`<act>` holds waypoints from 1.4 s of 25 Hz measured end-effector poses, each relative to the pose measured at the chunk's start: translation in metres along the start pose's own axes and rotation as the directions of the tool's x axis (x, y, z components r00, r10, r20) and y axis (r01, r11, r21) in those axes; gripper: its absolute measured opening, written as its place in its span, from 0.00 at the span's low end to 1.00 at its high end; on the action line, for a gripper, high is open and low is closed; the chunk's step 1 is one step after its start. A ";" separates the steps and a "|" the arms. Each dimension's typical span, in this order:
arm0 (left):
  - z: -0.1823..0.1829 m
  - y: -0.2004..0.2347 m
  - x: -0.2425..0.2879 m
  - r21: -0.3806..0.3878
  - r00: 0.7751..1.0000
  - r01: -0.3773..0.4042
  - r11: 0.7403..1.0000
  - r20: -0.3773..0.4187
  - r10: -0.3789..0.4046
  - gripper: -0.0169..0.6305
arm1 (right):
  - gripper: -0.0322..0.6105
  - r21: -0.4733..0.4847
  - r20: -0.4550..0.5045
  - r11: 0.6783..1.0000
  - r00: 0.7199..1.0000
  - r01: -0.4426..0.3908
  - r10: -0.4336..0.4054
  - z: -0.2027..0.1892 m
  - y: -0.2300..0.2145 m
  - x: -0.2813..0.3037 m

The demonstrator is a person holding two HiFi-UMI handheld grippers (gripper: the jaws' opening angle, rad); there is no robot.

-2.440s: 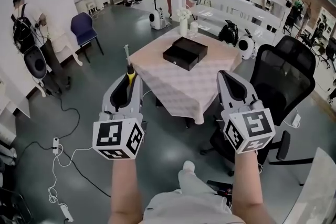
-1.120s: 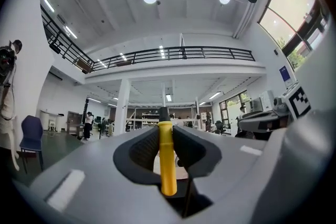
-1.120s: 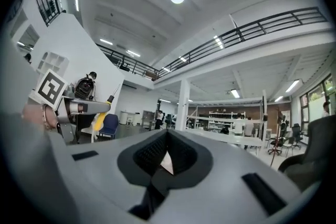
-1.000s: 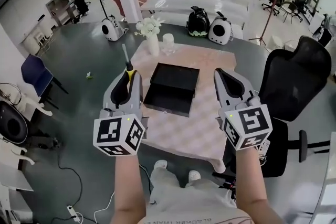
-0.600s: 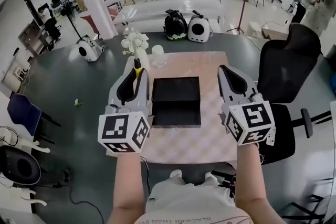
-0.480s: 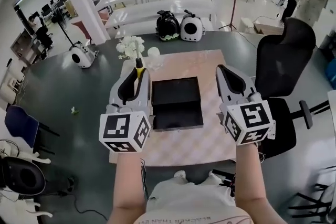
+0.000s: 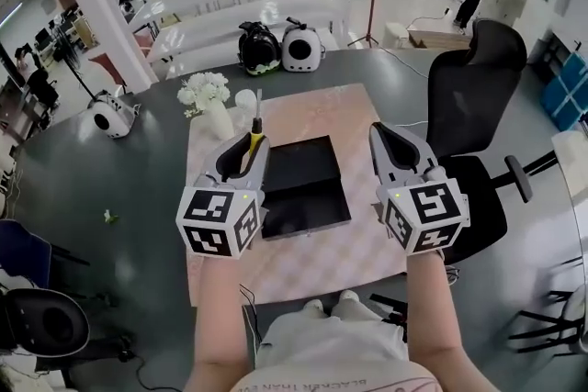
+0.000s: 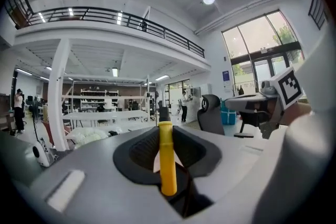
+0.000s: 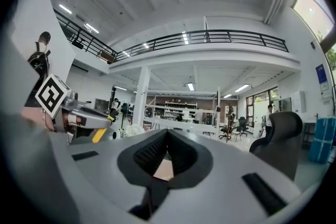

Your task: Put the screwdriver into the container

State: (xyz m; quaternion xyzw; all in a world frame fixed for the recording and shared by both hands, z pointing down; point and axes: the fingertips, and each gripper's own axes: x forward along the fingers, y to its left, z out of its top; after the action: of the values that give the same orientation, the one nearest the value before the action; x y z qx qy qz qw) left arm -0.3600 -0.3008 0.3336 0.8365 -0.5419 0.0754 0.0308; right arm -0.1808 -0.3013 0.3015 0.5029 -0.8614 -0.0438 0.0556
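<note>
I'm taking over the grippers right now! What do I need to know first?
Left gripper: jaws shut on the screwdriver, with the yellow handle between them and the shaft poking out ahead.
Right gripper: jaws shut, holding nothing.
Container: black, open, on the table, between the two grippers in the head view.
Done: the screwdriver is picked up.
Left: move it over the container and release it inside.

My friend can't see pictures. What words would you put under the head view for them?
The left gripper holds a yellow-handled screwdriver beside an open black container on a pink table. The right gripper, shut and empty, is at the container's other side. White flowers stand at the table's far left corner.
</note>
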 end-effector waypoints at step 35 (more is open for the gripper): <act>-0.343 -0.093 0.064 -0.173 0.291 0.419 0.891 -0.904 -0.313 0.16 | 0.06 0.189 -0.421 0.981 0.898 -0.052 0.129 -0.202 -0.012 -0.002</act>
State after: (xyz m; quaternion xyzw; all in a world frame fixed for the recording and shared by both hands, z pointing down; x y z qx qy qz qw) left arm -0.2811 -0.2744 0.6853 0.7545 -0.2232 0.5398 0.2993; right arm -0.1416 -0.3091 0.5001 0.4621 -0.8509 0.1461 0.2027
